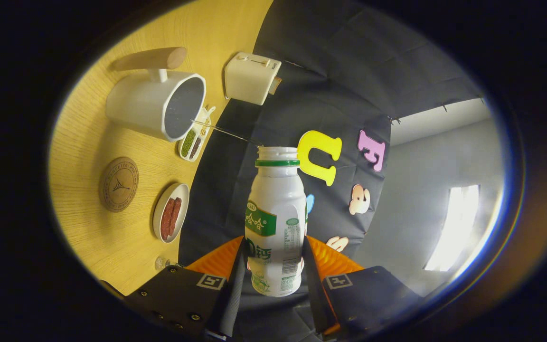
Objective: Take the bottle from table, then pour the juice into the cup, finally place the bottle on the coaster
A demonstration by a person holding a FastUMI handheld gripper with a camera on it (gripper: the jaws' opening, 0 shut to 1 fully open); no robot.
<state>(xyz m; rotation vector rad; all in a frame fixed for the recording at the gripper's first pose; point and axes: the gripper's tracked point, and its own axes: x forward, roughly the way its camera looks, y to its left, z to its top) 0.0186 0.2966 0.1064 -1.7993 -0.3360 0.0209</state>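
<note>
gripper [273,266]: pinching the bottle [273,223], bottom centre, mouth uncapped.
cup [157,104]: upper left on the table [112,237].
coaster [118,184]: left, below the cup.
tip: bring mouth over cup, tilt slowly.

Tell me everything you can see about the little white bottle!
The bottle is small, white and looks like plastic, with a green ring under its open mouth and no cap on. A green and white label wraps its body. The gripper is shut on its lower half, one finger pressing each side. The view is rolled to one side, so the bottle seems tipped, held off the wooden table with its mouth toward the white cup. A thin stream runs from the mouth toward that cup.
</note>
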